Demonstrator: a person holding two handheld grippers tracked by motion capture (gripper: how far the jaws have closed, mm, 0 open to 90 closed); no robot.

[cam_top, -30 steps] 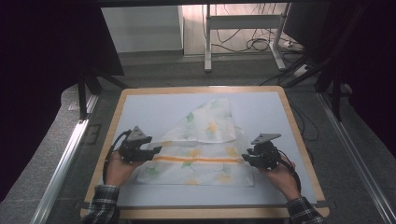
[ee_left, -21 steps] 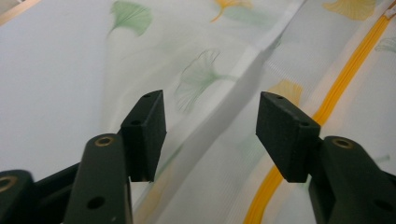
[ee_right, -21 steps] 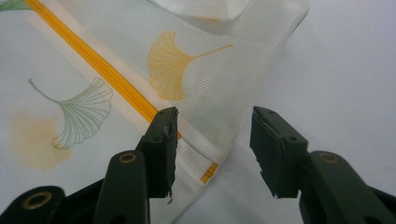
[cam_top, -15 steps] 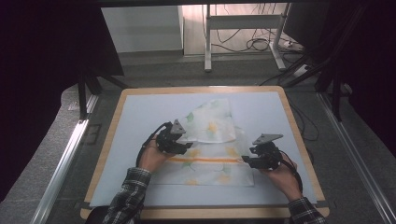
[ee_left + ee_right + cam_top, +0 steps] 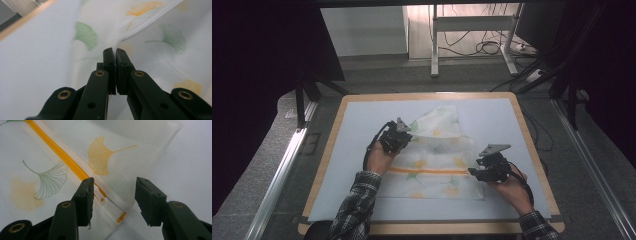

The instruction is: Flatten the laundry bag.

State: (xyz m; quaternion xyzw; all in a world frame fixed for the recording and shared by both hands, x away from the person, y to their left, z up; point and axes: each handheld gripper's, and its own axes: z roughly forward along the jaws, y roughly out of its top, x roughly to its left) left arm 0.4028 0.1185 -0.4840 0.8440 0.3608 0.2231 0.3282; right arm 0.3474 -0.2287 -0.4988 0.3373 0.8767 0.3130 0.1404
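Observation:
A white mesh bag (image 5: 438, 160) printed with green and yellow ginkgo leaves lies on the pale mat, its orange zipper (image 5: 432, 171) running across it. My left gripper (image 5: 399, 136) is shut on the bag's white corded edge (image 5: 140, 28) and holds that part folded over the middle. In the left gripper view the jaws of the left gripper (image 5: 115, 53) pinch the cord. My right gripper (image 5: 475, 171) hovers open at the bag's right edge. In the right gripper view the right gripper (image 5: 113, 185) straddles the end of the orange zipper (image 5: 62, 157), with nothing held.
The pale mat (image 5: 352, 130) sits on a wooden board (image 5: 532, 145) with bare room to the left and right of the bag. Metal rails (image 5: 277, 175) run along both sides. Cables and a white stand (image 5: 472, 25) are on the floor beyond.
My left gripper has carried the bag's left corner up and to the right, folding it over the bag. The right gripper has stayed near the zipper's end.

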